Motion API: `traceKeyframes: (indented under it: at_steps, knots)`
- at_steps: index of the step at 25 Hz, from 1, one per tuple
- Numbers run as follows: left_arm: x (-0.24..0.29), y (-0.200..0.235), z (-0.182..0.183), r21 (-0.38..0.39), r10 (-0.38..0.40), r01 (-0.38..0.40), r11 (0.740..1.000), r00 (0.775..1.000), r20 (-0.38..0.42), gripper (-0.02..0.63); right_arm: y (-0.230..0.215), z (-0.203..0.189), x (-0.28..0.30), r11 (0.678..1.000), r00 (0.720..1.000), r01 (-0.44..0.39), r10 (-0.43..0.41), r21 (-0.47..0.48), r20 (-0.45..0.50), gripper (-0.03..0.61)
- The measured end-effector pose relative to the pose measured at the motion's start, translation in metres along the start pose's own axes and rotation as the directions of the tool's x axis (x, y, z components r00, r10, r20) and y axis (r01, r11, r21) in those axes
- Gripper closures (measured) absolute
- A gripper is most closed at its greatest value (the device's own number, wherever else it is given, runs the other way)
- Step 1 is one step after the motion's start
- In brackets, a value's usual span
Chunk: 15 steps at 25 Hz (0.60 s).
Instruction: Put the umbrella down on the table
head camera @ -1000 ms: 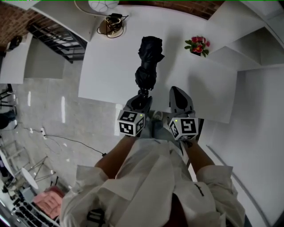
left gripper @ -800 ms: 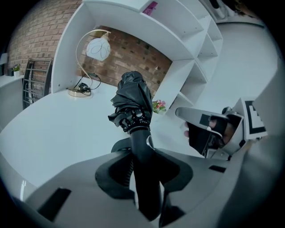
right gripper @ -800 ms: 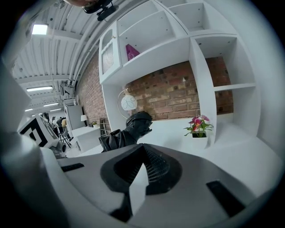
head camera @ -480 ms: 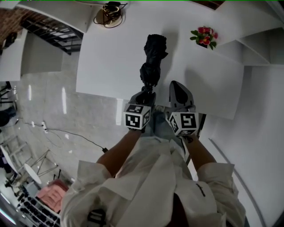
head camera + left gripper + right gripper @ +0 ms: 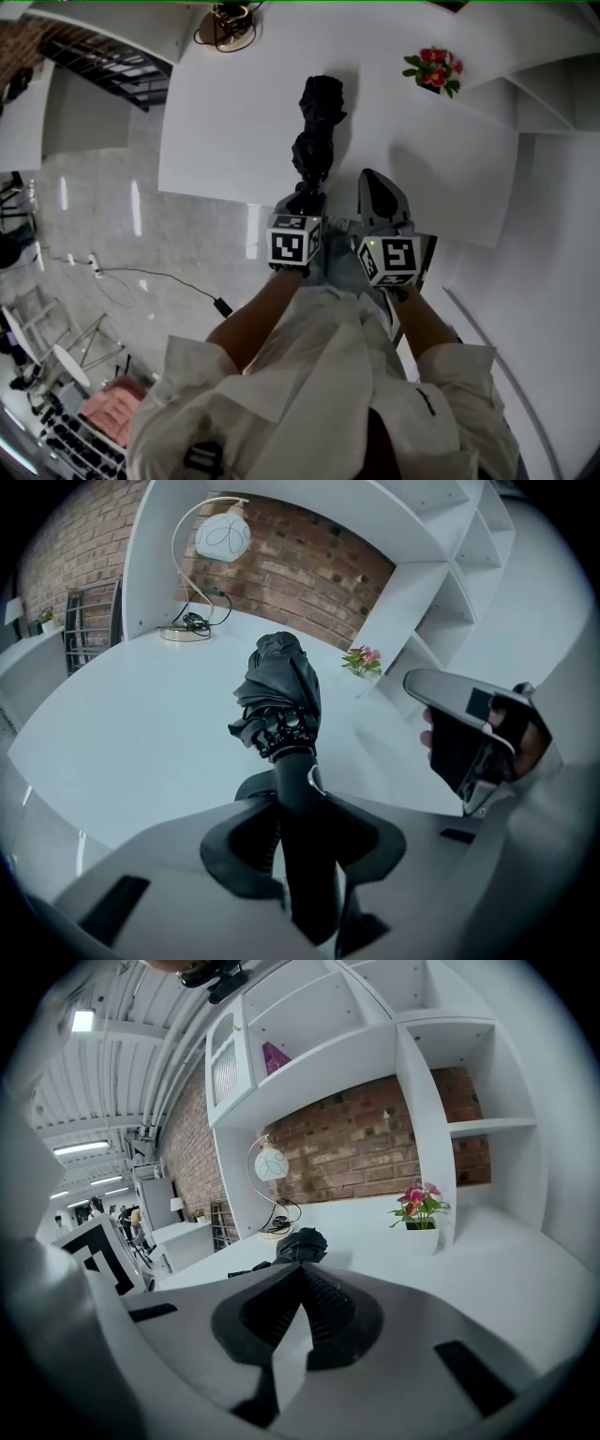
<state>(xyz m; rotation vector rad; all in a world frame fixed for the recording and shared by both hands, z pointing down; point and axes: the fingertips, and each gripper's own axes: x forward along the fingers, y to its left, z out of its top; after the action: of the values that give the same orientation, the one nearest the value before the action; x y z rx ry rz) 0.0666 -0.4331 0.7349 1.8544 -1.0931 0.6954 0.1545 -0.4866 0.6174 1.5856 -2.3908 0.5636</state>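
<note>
Nearest of all, the person's white shirt [image 5: 319, 375] fills the bottom of the head view, with both forearms reaching out toward the near edge of the white desk [image 5: 216, 141]. Just past the sleeves, the two marker cubes sit side by side, close together but apart. The left gripper [image 5: 307, 200] points steeply down over the desk's near edge, and its own view shows both dark pads clamped on the black handle [image 5: 305, 808] of the folded umbrella [image 5: 317, 122], which runs up between them. The right gripper [image 5: 370, 180] hangs just to the right of it, level with the near edge; its jaw tips meet and nothing lies between them. From the handle, the umbrella stretches away across the middle of the desk toward the far edge, its crumpled black canopy bunched at the far end and throwing a soft shadow on the white top. Whether that far end touches the surface cannot be told. Further on, a small white pot of red and pink flowers [image 5: 433, 72] stands near the far right corner, well apart from the umbrella. Toward the far left corner stands a lamp [image 5: 222, 536] with a curved stem and round white shade, with cables [image 5: 225, 23] coiled on its base. Behind the desk rise white shelves [image 5: 412, 1063] against a brick wall [image 5: 356, 1152].
</note>
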Motion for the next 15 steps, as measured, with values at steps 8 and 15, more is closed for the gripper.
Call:
traceKeyframes:
  at_steps: [8, 15]
  knots:
    - [0.006, 0.011, -0.006, 0.002, 0.051, -0.051, 0.999, 0.998, -0.032, 0.476, -0.001, -0.005, -0.006, 1.0, 1.0, 0.001, -0.001, 0.002, -0.003, 0.56]
    - [0.008, 0.013, -0.007, 0.008, 0.066, -0.065, 0.998, 0.997, -0.039, 0.476, 0.002, -0.006, -0.007, 1.0, 1.0, -0.005, 0.005, 0.006, -0.004, 0.561]
